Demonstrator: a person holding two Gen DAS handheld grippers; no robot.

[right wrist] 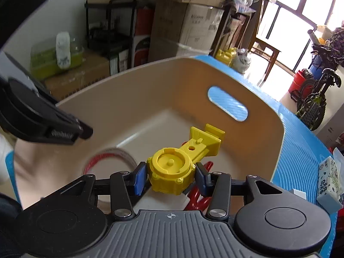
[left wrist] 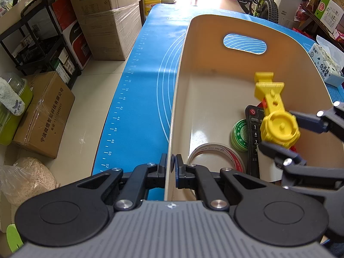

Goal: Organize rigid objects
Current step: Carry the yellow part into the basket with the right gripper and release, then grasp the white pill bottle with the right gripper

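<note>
Left tool (left wrist: 171,165): jaws narrowed hard onto the near wall of the beige bin (left wrist: 215,30), pinching the rim, steadying it on the blue-matted counter (left wrist: 137,86); bin floor carries a tape roll (left wrist: 217,152), a green tin (left wrist: 240,134) and a black remote (left wrist: 253,129), all crowded at the near right corner; far half of the floor bare. Right tool (right wrist: 171,177): pads clamped on the round body of the yellow plastic part (right wrist: 172,169), its flat arm pointing toward the handle slot; part hangs above the bin interior, clear of the floor. Step in hand, as I judge: carry-over for deposit. Next move wants a descent over bare floor, then release; dropping onto the remote risks a bounce.
</note>
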